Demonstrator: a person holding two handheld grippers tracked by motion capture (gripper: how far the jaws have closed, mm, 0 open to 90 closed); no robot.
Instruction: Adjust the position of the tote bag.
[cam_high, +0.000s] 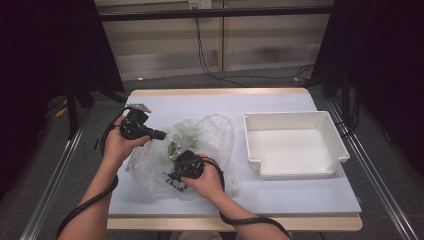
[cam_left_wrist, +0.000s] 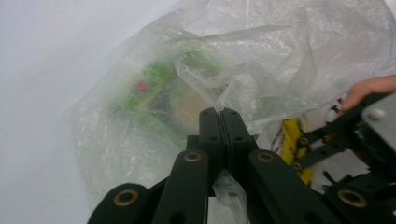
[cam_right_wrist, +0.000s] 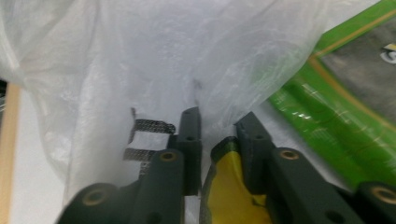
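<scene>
Centrally, left claw (cam_left_wrist: 223, 122) clenched on plastic bag (cam_high: 212, 135); right claw (cam_right_wrist: 218, 128) parted over yellow packet (cam_right_wrist: 229, 186); white tray (cam_high: 292, 142) apart.

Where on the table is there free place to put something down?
The white tray at the right holds nothing. A bare strip of table runs along the far edge, behind the plastic bag. The near right corner, in front of the tray, is bare too. The near left is crowded by the bag and both hands.
</scene>
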